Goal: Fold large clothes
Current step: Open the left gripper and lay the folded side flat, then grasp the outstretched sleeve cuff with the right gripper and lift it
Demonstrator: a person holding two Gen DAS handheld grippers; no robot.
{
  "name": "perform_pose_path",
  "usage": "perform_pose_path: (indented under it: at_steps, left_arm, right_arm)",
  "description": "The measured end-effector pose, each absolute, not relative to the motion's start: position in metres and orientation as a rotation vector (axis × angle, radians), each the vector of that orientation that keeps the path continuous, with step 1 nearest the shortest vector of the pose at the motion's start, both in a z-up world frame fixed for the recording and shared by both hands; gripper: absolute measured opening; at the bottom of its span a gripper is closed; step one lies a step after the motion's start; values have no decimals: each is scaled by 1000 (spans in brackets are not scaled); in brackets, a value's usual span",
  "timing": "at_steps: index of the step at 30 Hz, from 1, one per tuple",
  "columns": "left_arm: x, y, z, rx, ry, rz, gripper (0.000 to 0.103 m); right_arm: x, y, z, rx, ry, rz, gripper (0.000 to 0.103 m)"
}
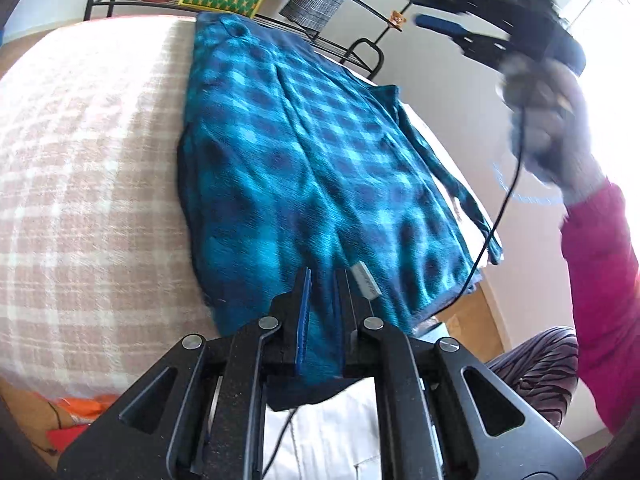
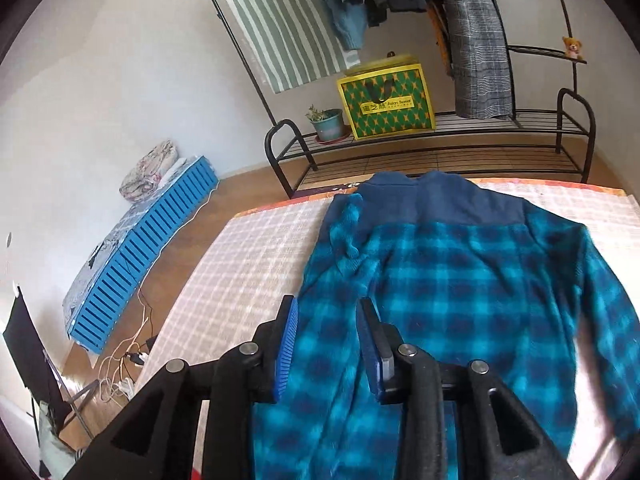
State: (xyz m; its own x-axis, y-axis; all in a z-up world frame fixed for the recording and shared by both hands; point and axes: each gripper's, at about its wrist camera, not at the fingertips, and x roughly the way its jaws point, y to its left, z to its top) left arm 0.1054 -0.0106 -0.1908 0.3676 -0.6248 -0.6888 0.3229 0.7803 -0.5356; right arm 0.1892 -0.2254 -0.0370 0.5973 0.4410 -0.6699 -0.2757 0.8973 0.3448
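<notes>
Bed (image 1: 80,168) with pink-and-white checked cover (image 2: 248,264), biggest thing in both views. Blue plaid shirt (image 1: 304,168) lies flat along it, back side up, dark collar (image 2: 436,196) at the far end near the rack; one sleeve folded in over the body, the other hanging off the bed edge in the left wrist view. Black clothes rack (image 2: 440,148) behind the bed: hanging clothes, a yellow-green gift bag (image 2: 386,102), a small potted plant (image 2: 329,122), a tiny teddy bear (image 2: 572,48). Blue slatted crate (image 2: 136,256) on the floor by the wall, cables beside it. Left claw (image 1: 324,280) closed on the shirt's near hem, cloth pinched between the pads. Right claw (image 2: 328,320) raised above the shirt, jaws apart, nothing in them; in the left view it's blurred, carried by a gloved hand (image 1: 552,128) with a pink sleeve (image 1: 600,280).
</notes>
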Motion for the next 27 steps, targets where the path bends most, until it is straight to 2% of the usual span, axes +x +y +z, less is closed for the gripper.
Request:
perform_pose_path:
  at_steps: [9, 13, 17, 18, 19, 21, 27]
  left_arm:
    - [95, -74, -218, -155, 1118, -645, 7]
    - [94, -75, -203, -137, 1107, -630, 7]
    - [97, -75, -172, -171, 1049, -629, 9]
    - [99, -76, -162, -185, 1030, -636, 16]
    - [102, -78, -153, -193, 1012, -638, 30]
    - [109, -84, -136, -195, 982, -649, 43]
    - [149, -113, -115, -149, 969, -672, 44]
  right_arm:
    - [78, -338, -47, 286, 823, 247, 34]
    - [57, -393, -66, 357, 842, 181, 36]
    - [44, -447, -82, 414, 837, 97, 55]
    - [42, -459, -86, 428, 835, 79, 55]
    - [40, -469, -89, 438, 837, 61, 55]
    - [35, -491, -96, 445, 837, 10, 55]
    - [11, -561, -113, 545, 817, -133, 55]
